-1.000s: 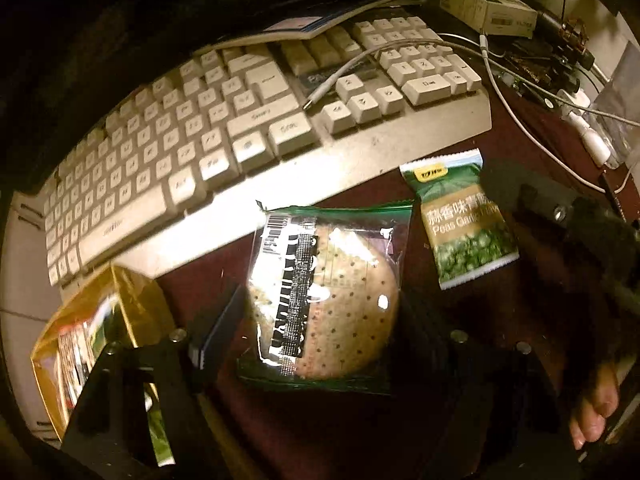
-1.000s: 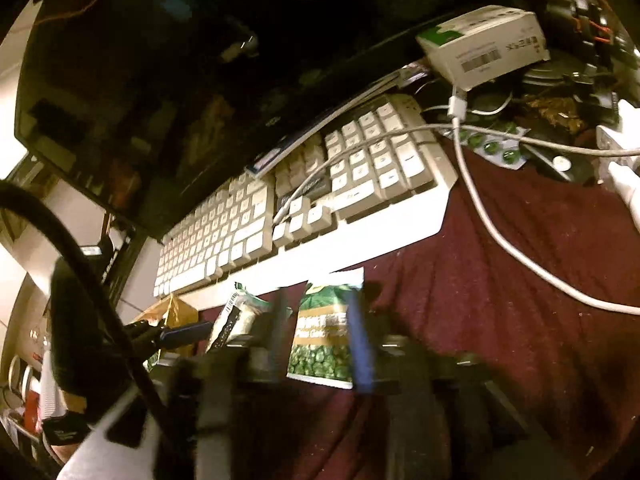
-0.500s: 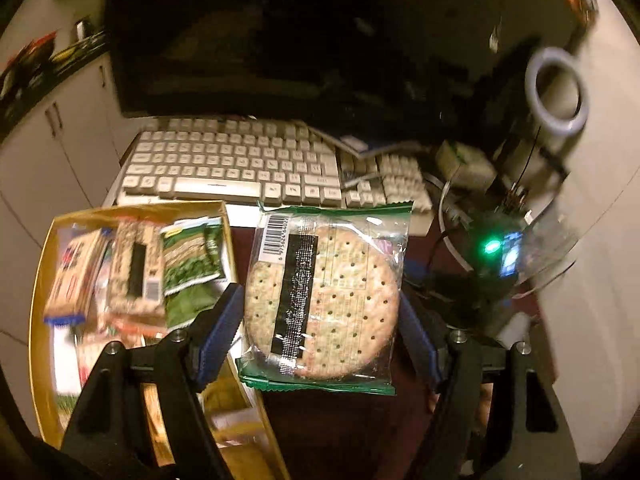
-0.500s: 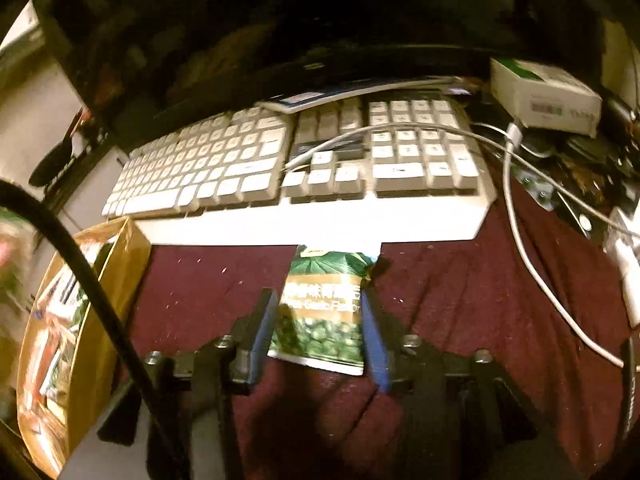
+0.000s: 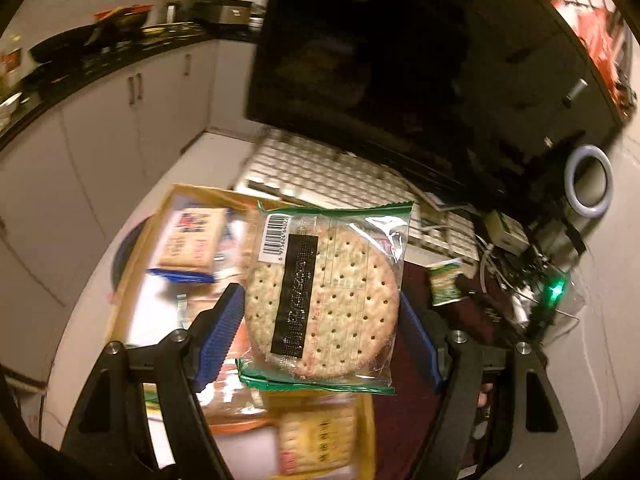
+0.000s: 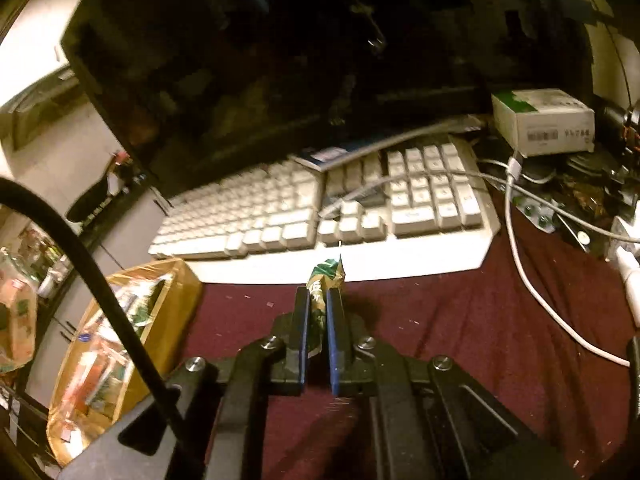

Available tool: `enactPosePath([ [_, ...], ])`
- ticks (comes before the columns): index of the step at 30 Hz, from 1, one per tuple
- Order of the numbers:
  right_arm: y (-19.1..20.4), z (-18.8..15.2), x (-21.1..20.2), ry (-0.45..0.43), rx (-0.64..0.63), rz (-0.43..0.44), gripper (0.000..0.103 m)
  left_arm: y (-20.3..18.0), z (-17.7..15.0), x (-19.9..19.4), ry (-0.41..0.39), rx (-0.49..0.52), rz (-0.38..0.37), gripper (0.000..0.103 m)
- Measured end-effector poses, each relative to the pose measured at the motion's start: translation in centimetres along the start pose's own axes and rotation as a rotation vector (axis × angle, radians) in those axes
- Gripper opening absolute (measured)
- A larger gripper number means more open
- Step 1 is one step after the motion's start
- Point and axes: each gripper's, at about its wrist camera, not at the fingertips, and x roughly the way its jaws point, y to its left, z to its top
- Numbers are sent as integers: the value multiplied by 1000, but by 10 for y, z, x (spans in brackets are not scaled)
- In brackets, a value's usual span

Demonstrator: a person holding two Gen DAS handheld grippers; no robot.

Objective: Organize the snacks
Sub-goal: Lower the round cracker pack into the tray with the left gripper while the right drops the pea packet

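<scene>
The left gripper (image 5: pixel 320 320) grasps a clear packet holding a round cracker (image 5: pixel 324 300), its blue pads pressed on the packet's left and right edges. The packet is held flat-faced toward the camera, long axis running away from the gripper, barcode end farthest, green sealed edge nearest. It hangs in the air above the right side of a gold cardboard box (image 5: pixel 132 256) that holds other snack packets. Half a second ago the packet was beside the box, over the dark red cloth; now it has swung left over the box and the view is tilted up toward the monitor.

The right gripper (image 6: pixel 318 320) is clamped on a green pea packet (image 6: pixel 324 280), squeezed narrow between the closed pads, its long axis pointing forward toward the keyboard (image 6: pixel 300 216), top corner sticking up. The packet sits at the dark red cloth-covered surface (image 6: pixel 440 320); whether it has lifted clear I cannot tell. Half a second ago the gripper stood open around the flat-lying packet; now it has closed and crumpled it.

Beyond lie the white keyboard, cables across it, a small white carton (image 6: pixel 544 120) to the right, and a dark monitor (image 6: pixel 280 60) behind.
</scene>
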Motion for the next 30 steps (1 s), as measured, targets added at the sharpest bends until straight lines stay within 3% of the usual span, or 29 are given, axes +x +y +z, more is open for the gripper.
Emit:
enactPosePath([
  [8,30,4,-17,-24,-1,187,5,50,-7,-22,-25,-80,83,76],
  [12,72,0,-19,22,-32,339,5,69,-13,-19,5,-101,130,76],
  [16,118,-9,-9,86,-103,434,5,78,-23,-9,52,-92,174,76],
  [20,151,-16,10,148,-171,457,5,85,-33,1,92,-92,204,76],
  [30,182,-27,52,216,-285,338,6,93,-49,24,169,-82,246,76],
])
